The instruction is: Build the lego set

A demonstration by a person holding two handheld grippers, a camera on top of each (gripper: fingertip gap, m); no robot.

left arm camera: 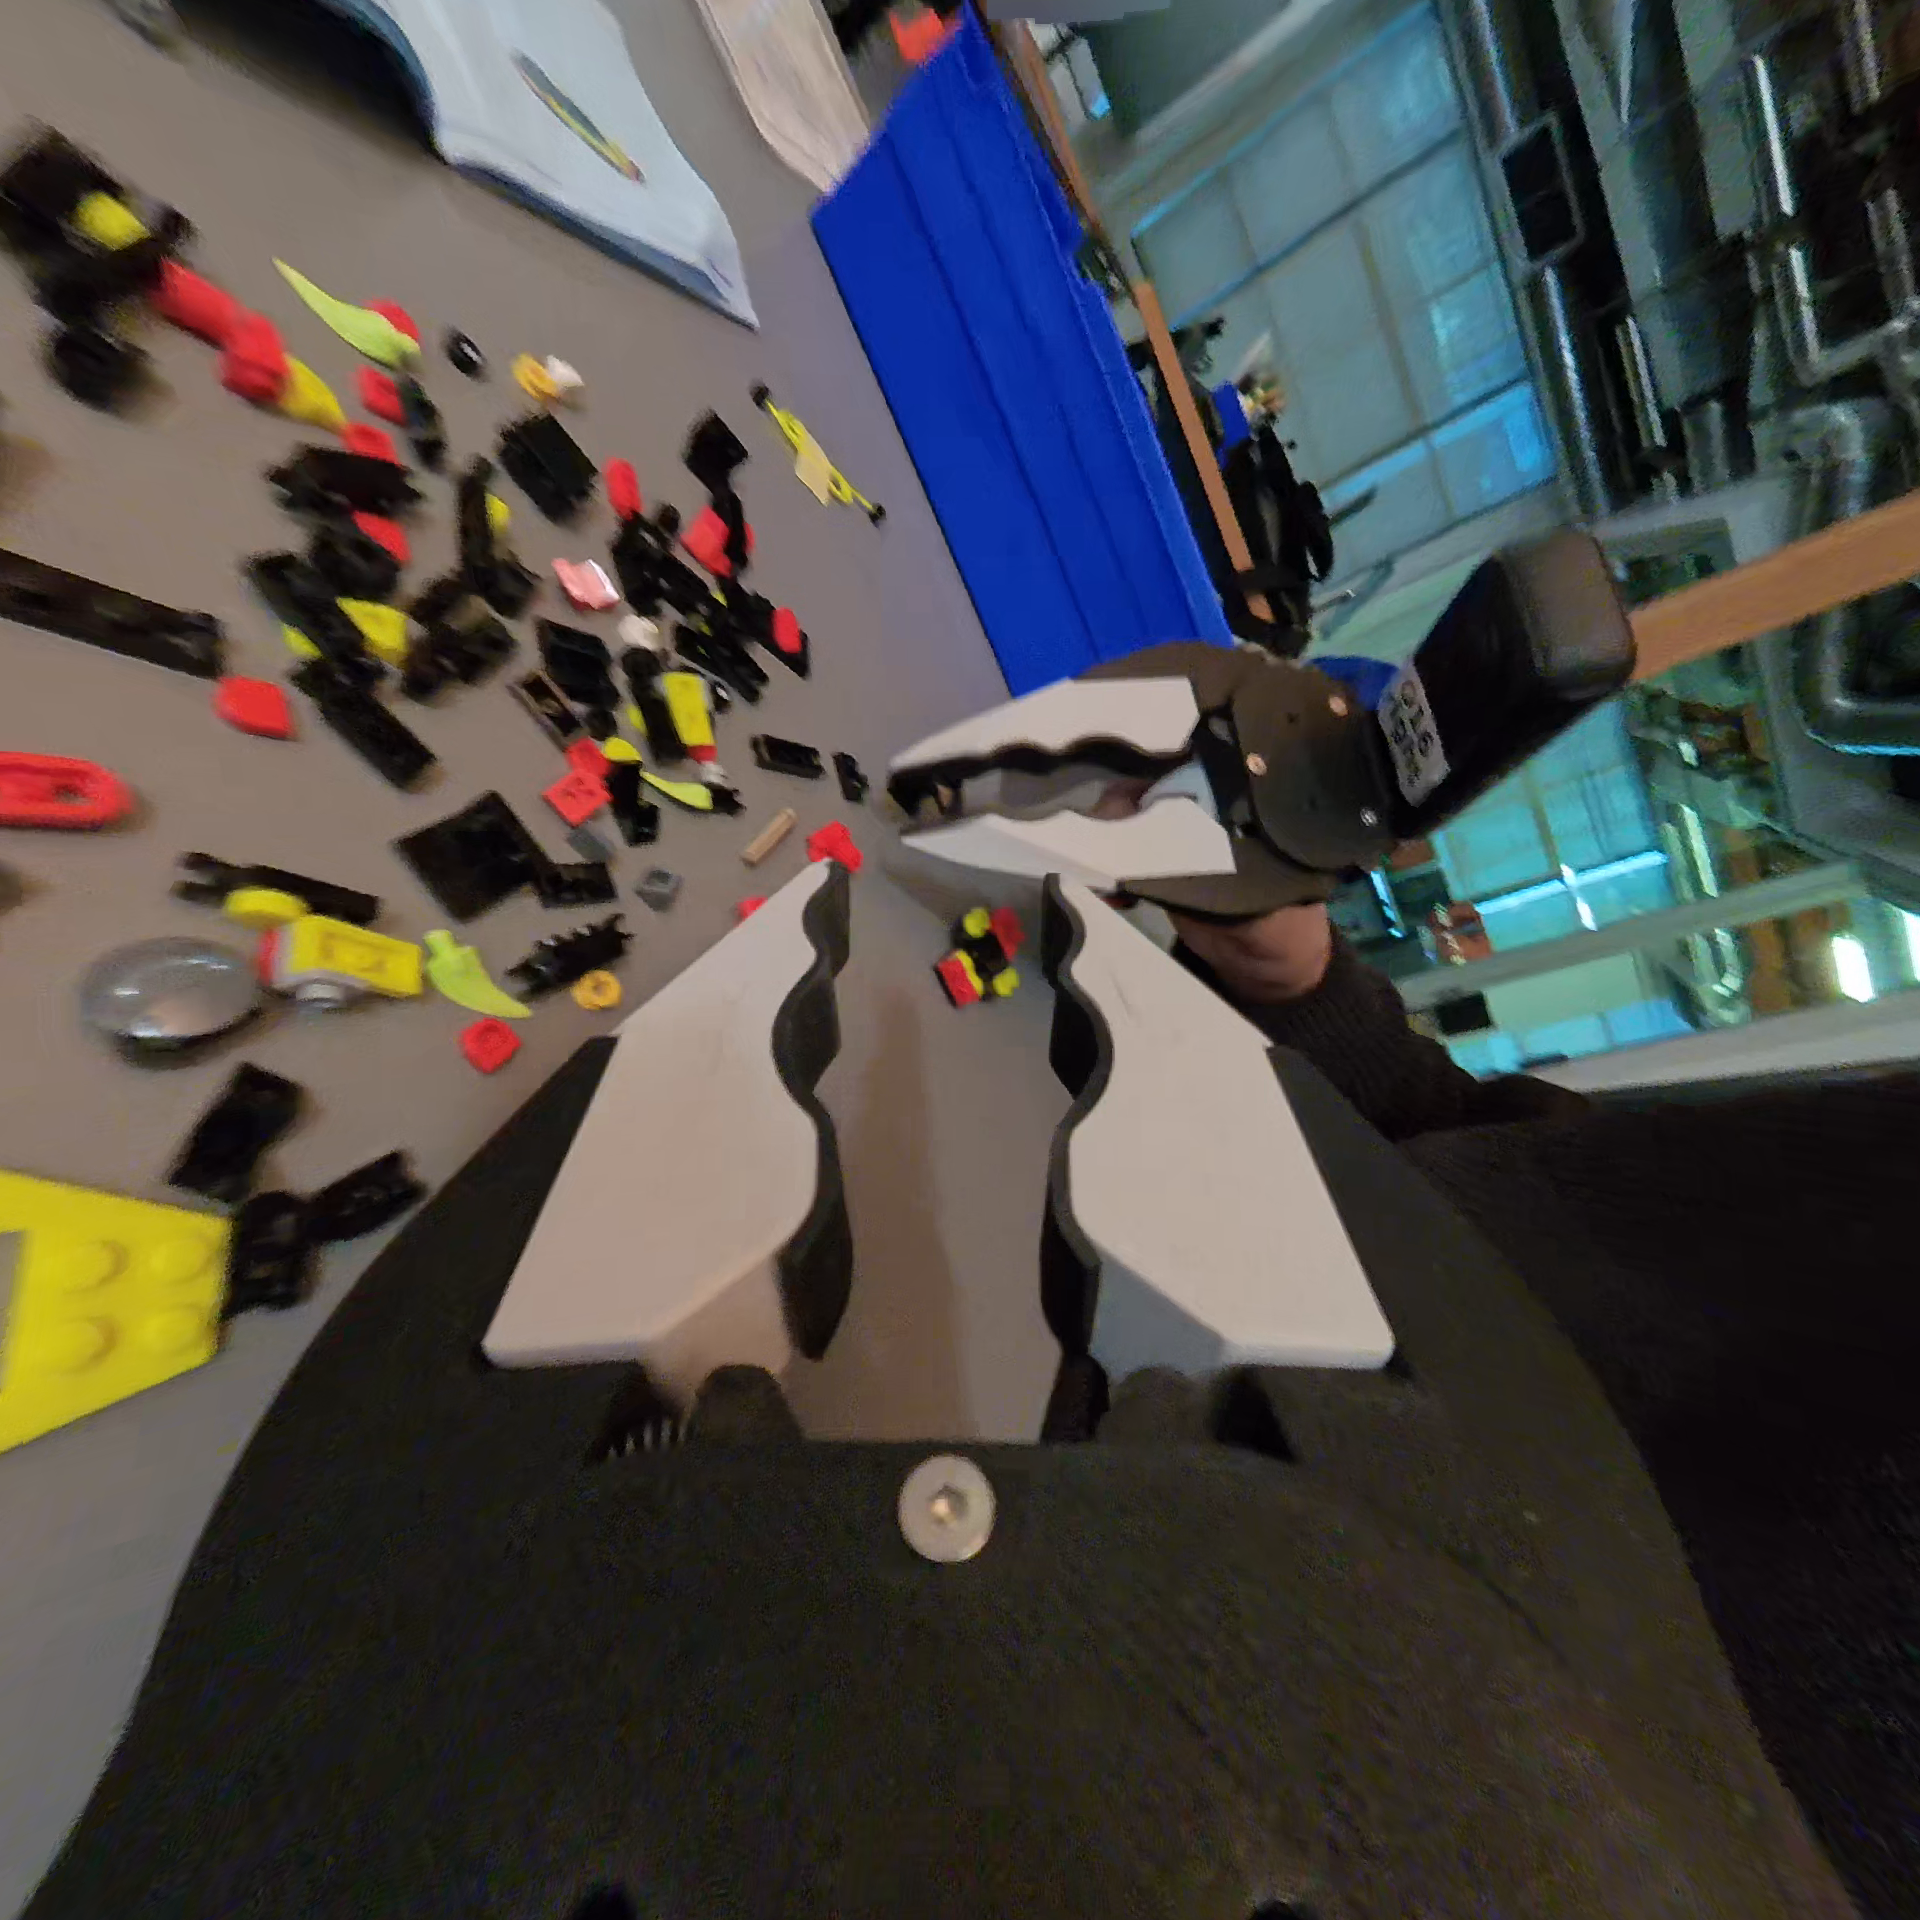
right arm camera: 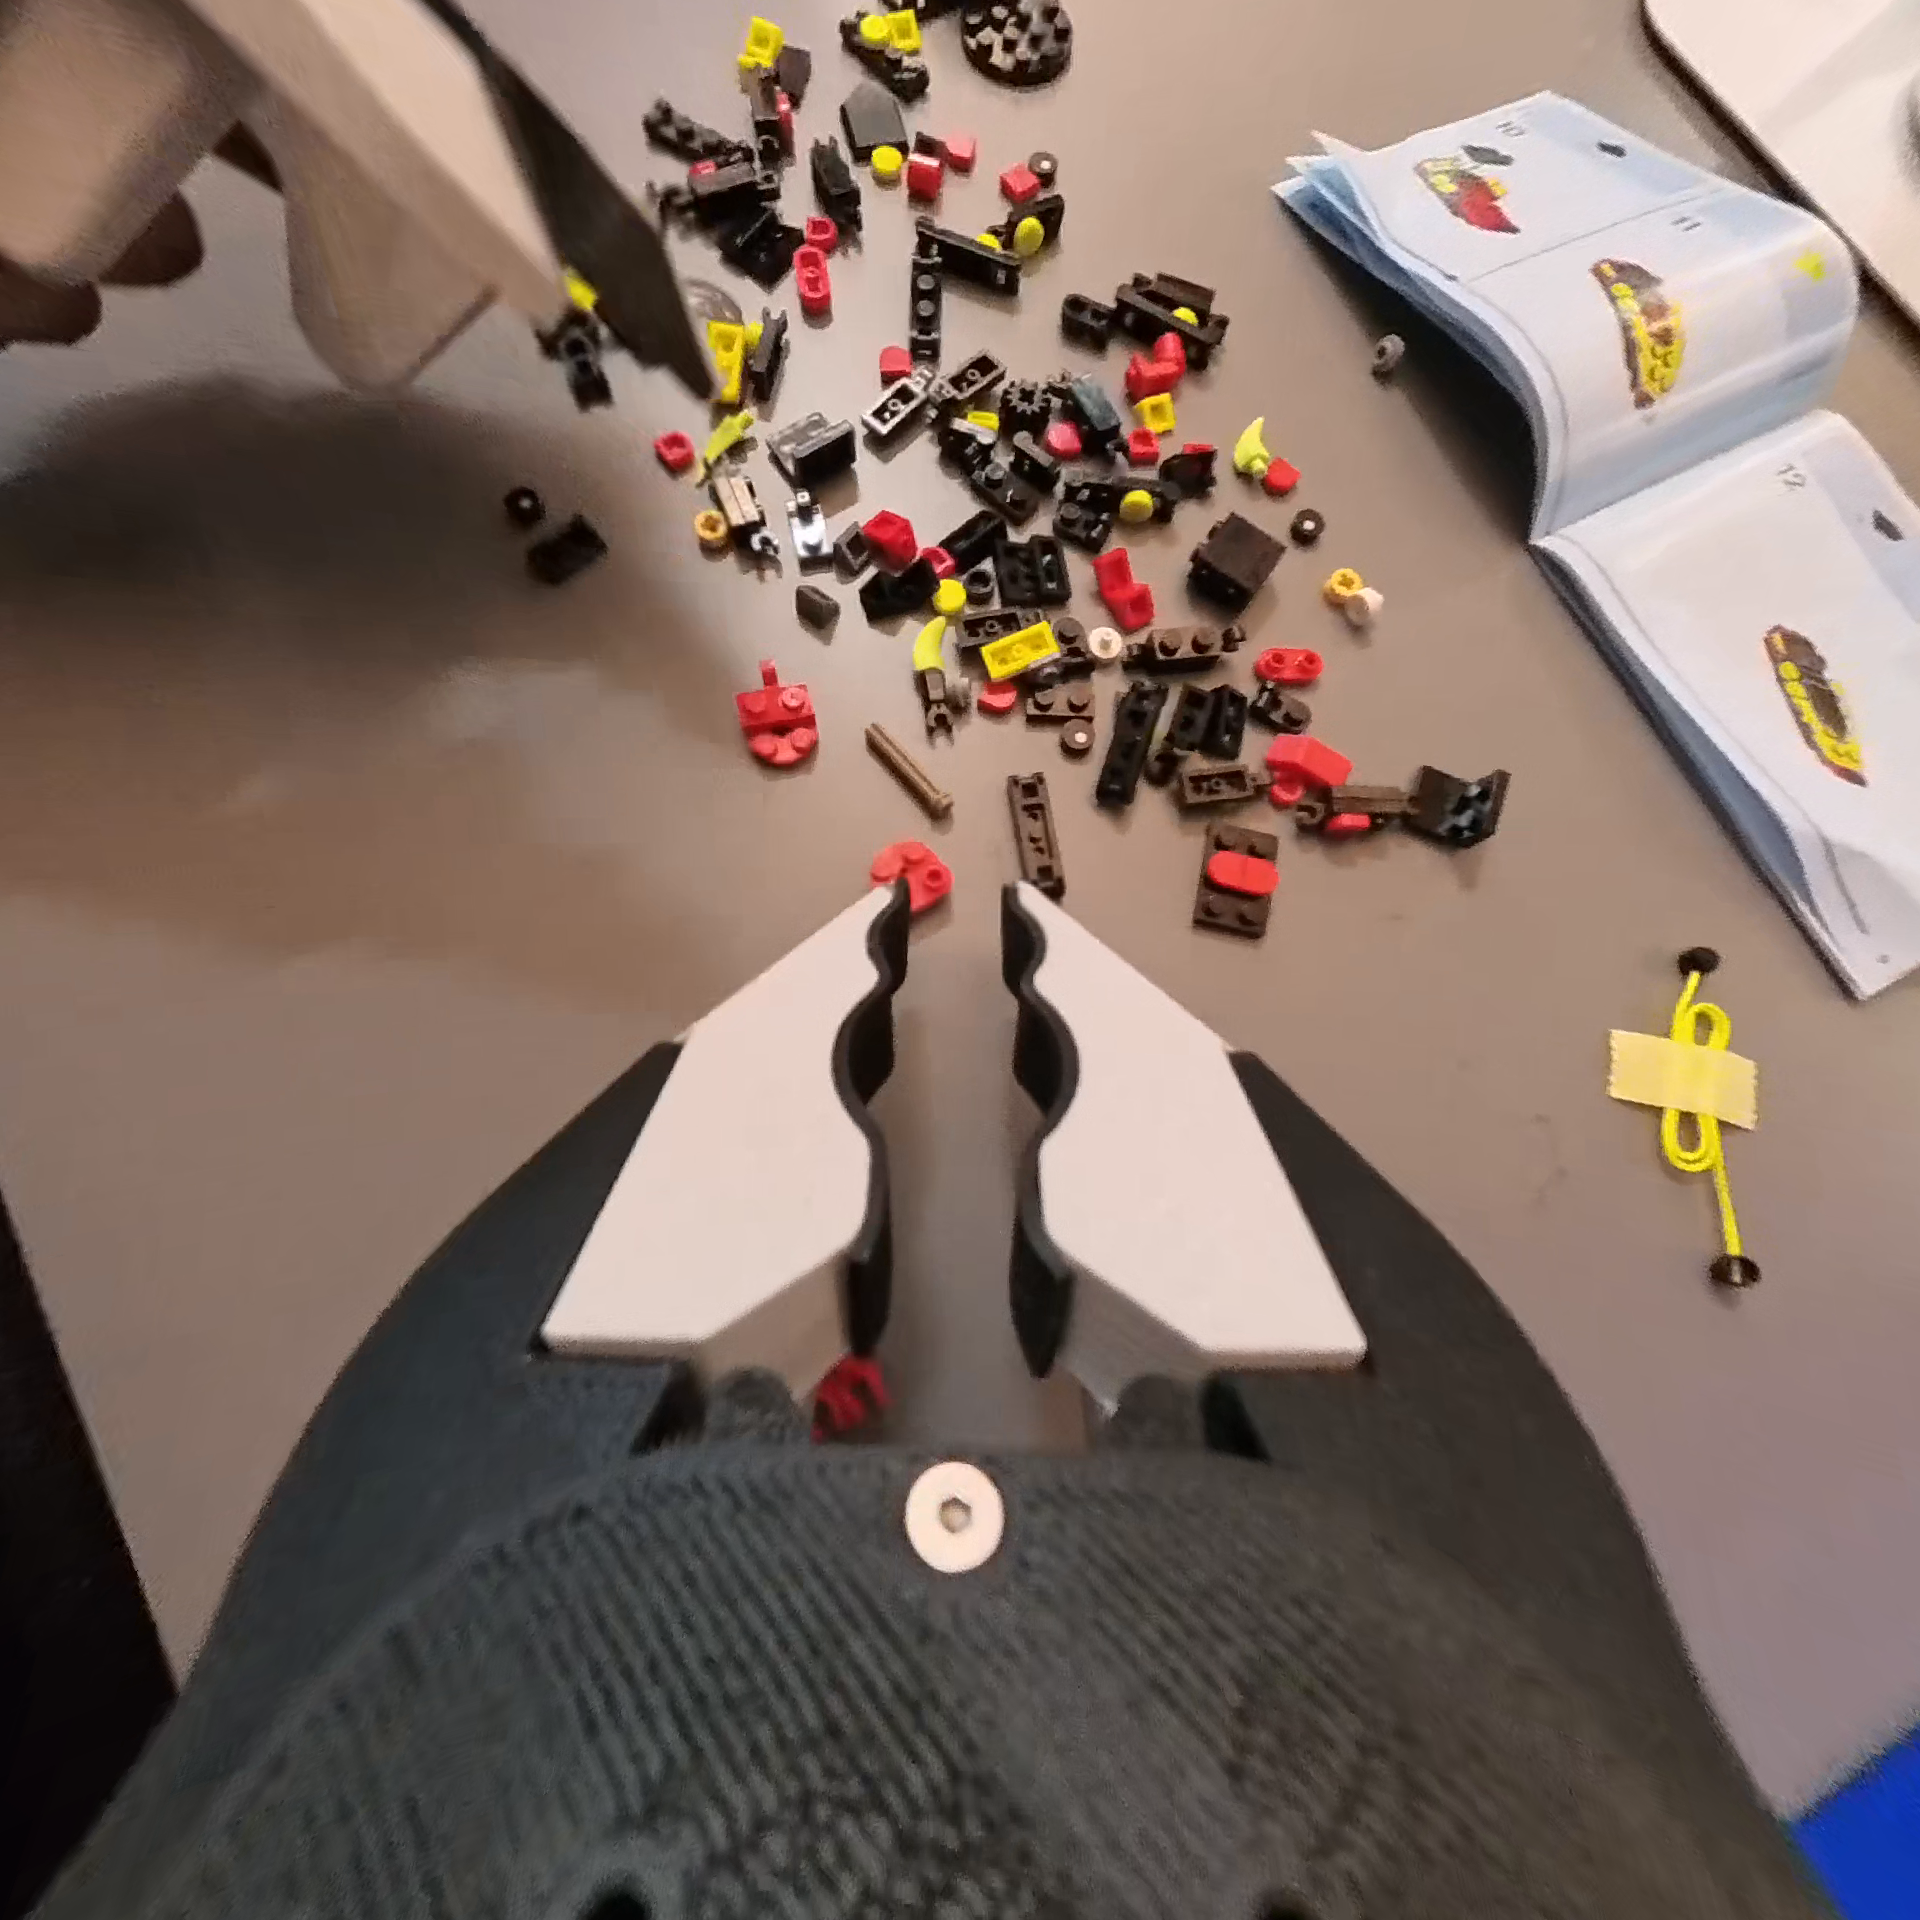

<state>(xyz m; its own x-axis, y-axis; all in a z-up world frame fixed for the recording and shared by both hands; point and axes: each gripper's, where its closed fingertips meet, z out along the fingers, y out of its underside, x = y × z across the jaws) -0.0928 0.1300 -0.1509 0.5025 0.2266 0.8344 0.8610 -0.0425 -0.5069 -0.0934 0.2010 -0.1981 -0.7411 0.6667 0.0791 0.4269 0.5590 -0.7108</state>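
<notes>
Many loose black, red and yellow Lego pieces [right arm camera: 1039, 499] lie scattered on the grey table [right arm camera: 416, 1039]; they also show in the left wrist view [left arm camera: 520, 623]. My left gripper [left arm camera: 943, 881] is open and empty. A small red, black and yellow assembly [left arm camera: 982, 956] lies on the table between its fingers, apart from both. My right gripper [right arm camera: 956, 896] is open by a narrow gap with nothing between the tips. A small red rounded piece [right arm camera: 914, 871] lies at its left fingertip. The right gripper also shows in the left wrist view [left arm camera: 902, 805], close ahead of the left one.
An open instruction booklet [right arm camera: 1662, 436] lies at the right of the pile. A yellow cord with tape [right arm camera: 1688, 1091] lies near it. A blue bin [left arm camera: 997, 395] stands at the table's edge. A large yellow plate [left arm camera: 104, 1299] and a round silver thing [left arm camera: 166, 987] lie on the left. One gripper's finger ends stand about 9 centimetres off the other's. The right gripper is farther from the round silver thing [left arm camera: 166, 987], some 15 centimetres, than the left, some 10 centimetres. Look for it in the right wrist view [right arm camera: 716, 311] too.
</notes>
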